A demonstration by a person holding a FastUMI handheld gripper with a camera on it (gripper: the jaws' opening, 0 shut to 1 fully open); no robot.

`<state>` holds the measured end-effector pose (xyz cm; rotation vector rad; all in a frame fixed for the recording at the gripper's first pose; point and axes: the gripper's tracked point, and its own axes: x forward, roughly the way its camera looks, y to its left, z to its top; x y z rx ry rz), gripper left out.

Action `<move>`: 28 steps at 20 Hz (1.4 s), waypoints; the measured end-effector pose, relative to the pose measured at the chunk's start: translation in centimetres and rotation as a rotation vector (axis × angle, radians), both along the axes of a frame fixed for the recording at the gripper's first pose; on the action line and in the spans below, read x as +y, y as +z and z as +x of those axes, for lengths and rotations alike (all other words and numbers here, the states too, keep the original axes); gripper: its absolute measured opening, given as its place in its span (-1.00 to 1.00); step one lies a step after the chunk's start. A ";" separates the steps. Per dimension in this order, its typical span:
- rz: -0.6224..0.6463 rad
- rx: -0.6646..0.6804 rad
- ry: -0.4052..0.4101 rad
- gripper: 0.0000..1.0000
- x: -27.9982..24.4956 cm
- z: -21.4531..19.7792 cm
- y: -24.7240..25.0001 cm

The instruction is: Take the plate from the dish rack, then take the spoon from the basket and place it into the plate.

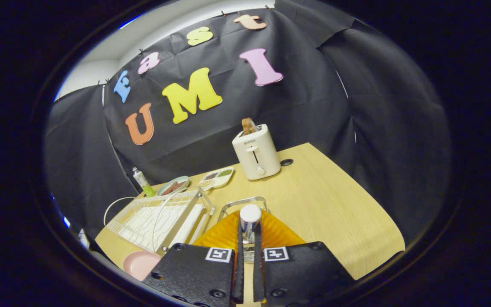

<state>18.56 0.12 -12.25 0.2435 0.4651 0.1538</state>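
Desk near edge — your gripper clenched on spoon handle, lifted over orange basket; pink plate waits at corner — ready target.

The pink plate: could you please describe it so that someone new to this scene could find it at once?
Start at the light wooden table and find the white wire dish rack on its near side. The round pink plate lies flat on the table just in front of that rack, beside the gripper, whose fingers are nearly closed around a white-capped handle. It is the one bare pink dish; the far dishes hold food.
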 end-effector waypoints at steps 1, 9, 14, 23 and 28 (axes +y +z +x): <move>-0.005 0.003 0.000 -0.75 0.2 0.0 0.2; -0.114 -0.070 -0.095 -0.83 -1.2 -0.3 6.2; -0.190 -0.149 -0.125 -0.83 0.1 -3.7 12.8; -0.185 -0.099 0.054 -0.84 12.0 -11.9 13.8; -0.185 0.020 0.140 -0.84 17.6 -14.3 8.6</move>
